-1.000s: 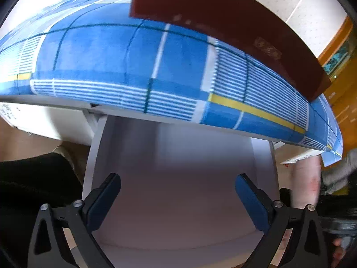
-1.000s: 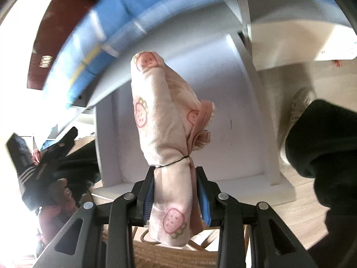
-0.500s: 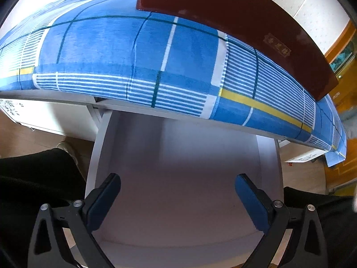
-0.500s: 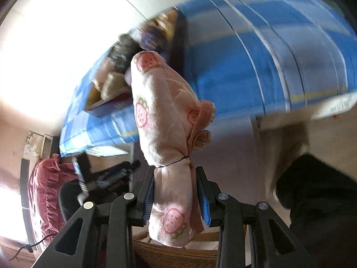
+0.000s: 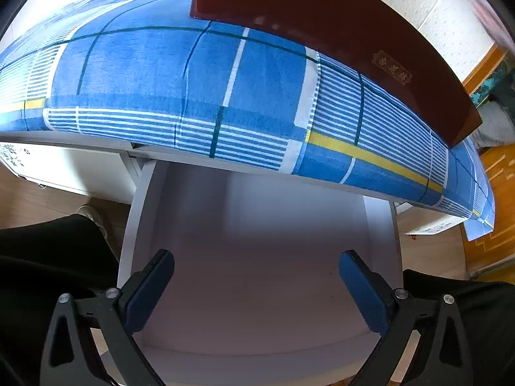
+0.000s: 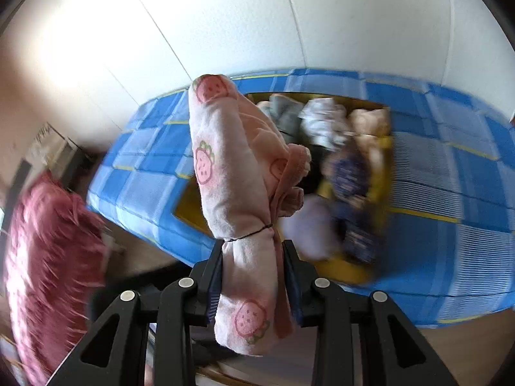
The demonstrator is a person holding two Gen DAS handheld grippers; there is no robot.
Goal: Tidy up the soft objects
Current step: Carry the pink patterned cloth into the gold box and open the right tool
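Observation:
My right gripper (image 6: 252, 251) is shut on a rolled pink cloth with strawberry prints (image 6: 231, 173), which stands up between the pads and hangs out below them. Behind it, on the blue checked bed (image 6: 450, 167), lies a yellow-lined box (image 6: 351, 273) with several bundled soft items (image 6: 325, 122). In the left wrist view, my left gripper (image 5: 256, 273) hangs open over a white pulled-out drawer (image 5: 257, 289) under the bed (image 5: 161, 80), with nothing between its fingers. The drawer floor shows nothing in it.
A dark red box wall (image 5: 322, 25) sits on the bed above the drawer. A person's dark-trousered legs (image 5: 48, 257) flank the drawer on both sides. A fuzzy pink cushion (image 6: 45, 257) is at the left of the right wrist view. White wall (image 6: 257, 16) rises behind the bed.
My right gripper rose from the drawer with the pink cloth and now looks down on the bed and the box of clothes. The left gripper stayed over the drawer, open.

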